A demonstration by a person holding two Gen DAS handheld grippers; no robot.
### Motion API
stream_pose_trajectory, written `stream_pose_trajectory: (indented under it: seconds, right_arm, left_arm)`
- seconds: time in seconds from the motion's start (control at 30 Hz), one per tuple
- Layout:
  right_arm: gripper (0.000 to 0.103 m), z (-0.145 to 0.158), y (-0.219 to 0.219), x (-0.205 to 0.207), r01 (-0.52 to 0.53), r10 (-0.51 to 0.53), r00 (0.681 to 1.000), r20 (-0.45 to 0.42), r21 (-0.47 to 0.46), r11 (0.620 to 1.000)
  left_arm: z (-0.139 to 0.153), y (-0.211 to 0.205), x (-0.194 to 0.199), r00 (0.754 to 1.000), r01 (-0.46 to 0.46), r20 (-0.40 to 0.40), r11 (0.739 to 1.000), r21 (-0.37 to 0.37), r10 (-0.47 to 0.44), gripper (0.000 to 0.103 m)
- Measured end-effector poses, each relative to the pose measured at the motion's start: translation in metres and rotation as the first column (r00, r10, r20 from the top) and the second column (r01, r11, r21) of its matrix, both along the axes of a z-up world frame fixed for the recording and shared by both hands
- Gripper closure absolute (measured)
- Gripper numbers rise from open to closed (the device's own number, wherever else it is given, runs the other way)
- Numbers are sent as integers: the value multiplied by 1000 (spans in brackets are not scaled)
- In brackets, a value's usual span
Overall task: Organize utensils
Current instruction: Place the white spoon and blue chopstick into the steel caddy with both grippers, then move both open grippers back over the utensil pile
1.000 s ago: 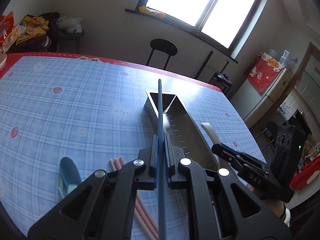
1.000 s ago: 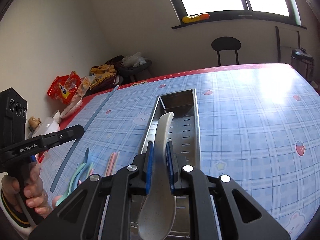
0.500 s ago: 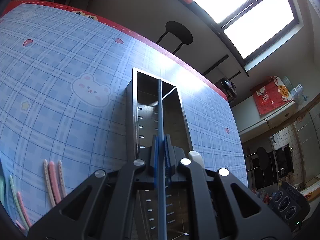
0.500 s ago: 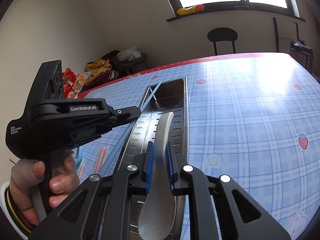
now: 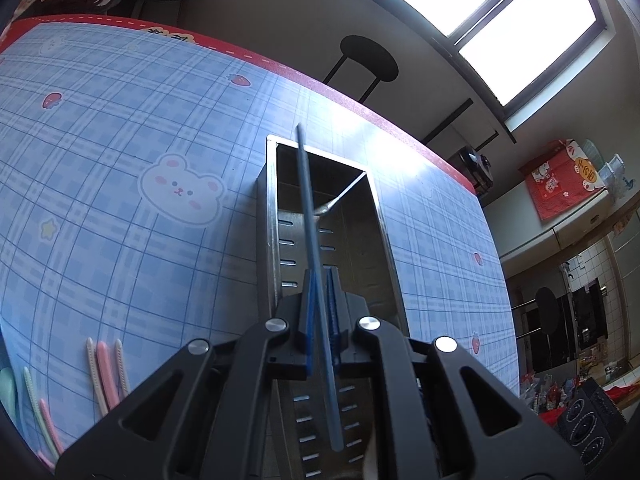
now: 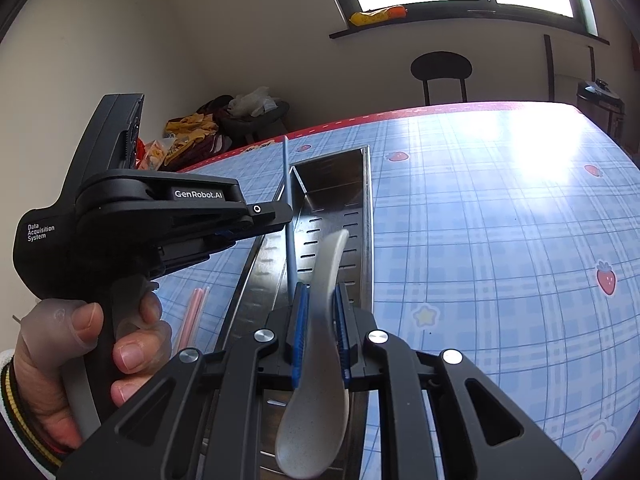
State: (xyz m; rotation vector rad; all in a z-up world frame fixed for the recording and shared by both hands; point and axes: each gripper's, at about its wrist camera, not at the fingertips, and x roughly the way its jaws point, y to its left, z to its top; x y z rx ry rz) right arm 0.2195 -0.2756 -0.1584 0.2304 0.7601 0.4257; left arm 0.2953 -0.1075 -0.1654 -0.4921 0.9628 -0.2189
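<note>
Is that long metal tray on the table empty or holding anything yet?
Apparently empty: the metal tray shows bare slotted floor; the blue chopstick and grey spoon are gripped above it. Its near end is hidden.

Domestic dwelling: cartoon-print cloth on the worktop (image 5: 120,128), stool (image 5: 368,62) under the window (image 5: 520,28), tiled kitchen (image 5: 588,304) at right, snack bags (image 6: 192,140) heaped at left.

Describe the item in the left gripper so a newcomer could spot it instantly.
On the blue plaid tablecloth stands a long steel tray. Above it the left gripper pinches a blue chopstick: thin and straight, unlike the broad grey spoon.
</note>
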Motion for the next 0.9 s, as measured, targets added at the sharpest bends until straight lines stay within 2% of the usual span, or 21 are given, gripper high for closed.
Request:
stream_pose_trajectory:
  seconds: [0.17, 0.33, 0.57, 0.6, 0.63, 0.67, 0.7, 0.8, 0.87, 0.9]
  right_arm:
    - [88, 2, -3, -3, 10, -10, 1000, 8, -4, 1000]
    - [78, 8, -10, -9, 34, -34, 999, 29, 11, 999]
    - [65, 21, -11, -23, 22, -23, 997, 76, 15, 1000]
    - [60, 23, -9, -25, 16, -17, 996, 85, 11, 1000]
    - [53, 25, -8, -27, 8, -9, 996, 94, 8, 1000]
    - [47, 27, -6, -29, 0, 0, 995, 103, 3, 1000]
    - [44, 29, -4, -31, -4, 5, 994, 112, -3, 1000]
    - [26, 34, 1, -38, -7, 11, 990, 143, -26, 1000]
    - [6, 37, 5, -43, 12, -3, 985, 172, -47, 999]
    - [6, 37, 7, -45, 11, 0, 983, 184, -58, 998]
  left_arm:
    - [0, -2, 0, 1000, 25, -5, 999, 32, -25, 83]
    - [17, 6, -12, 998, 43, 47, 996, 73, -47, 74]
    - [57, 45, -42, 984, 9, 174, 983, 183, -41, 41]
    - [61, 52, -48, 981, 0, 192, 978, 209, -41, 41]
    - [66, 59, -54, 978, -10, 206, 971, 237, -41, 34]
    - [69, 67, -60, 975, -24, 219, 965, 262, -35, 12]
    - [72, 78, -68, 971, -45, 237, 959, 279, -23, 5]
    - [80, 103, -88, 964, -77, 265, 939, 334, -16, 6]
    - [81, 119, -100, 963, -90, 268, 920, 381, -16, 6]
    - [81, 126, -106, 964, -96, 266, 910, 402, -17, 6]
